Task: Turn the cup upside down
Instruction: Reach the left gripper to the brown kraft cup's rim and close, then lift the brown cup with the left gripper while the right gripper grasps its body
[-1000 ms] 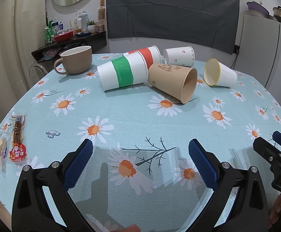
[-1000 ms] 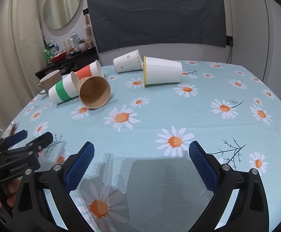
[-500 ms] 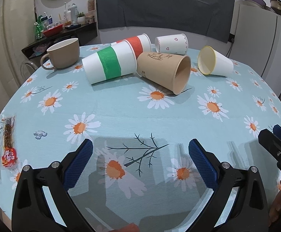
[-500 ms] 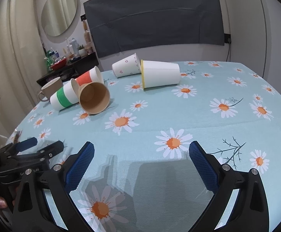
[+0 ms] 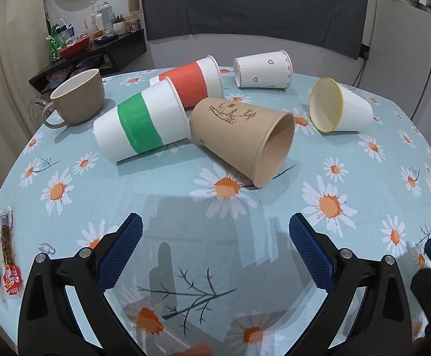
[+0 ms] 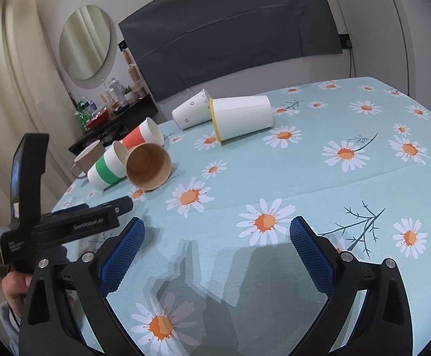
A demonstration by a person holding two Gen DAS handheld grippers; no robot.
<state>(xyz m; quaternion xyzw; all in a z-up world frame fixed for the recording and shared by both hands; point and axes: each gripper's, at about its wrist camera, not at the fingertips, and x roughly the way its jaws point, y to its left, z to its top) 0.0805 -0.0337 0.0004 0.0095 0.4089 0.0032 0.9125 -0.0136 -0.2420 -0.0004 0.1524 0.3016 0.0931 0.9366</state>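
Left tongs (image 5: 215,244): wide apart and holding nothing, low over the counter (image 5: 348,178), aimed toward 12 o'clock at the cluster of cups.

Right tongs (image 6: 215,244): also wide apart and holding nothing, off to the side with bare cloth ahead of them.

Brown cup (image 5: 242,139): lying on its side just ahead of your left tongs, mouth open toward 4 o'clock, its base tucked against the green-banded cup (image 5: 142,127). It looks like the likeliest one to flip, being nearest.

Other cups: the red-banded cup (image 5: 190,84) lies behind the green one; the heart-print cup (image 5: 262,69) sits at 1 o'clock, and the yellow-rimmed cup (image 5: 340,106) at 2 o'clock, well apart from the brown one. All are on their sides.

Mug (image 5: 77,98): upright at 10 o'clock; leave it alone.

Approach: bring your left tongs in across the middle of the brown cup's wall, not the rim, since paper likely buckles there.

Grip: close gently, just enough to lift.

Flip: raise it free of the green-banded neighbour first, then turn your wrist so the mouth faces down.

Risk: the cup may roll toward 4 o'clock if nudged, so come down on it squarely.

Set-down: pick bare cloth near 6 o'clock.
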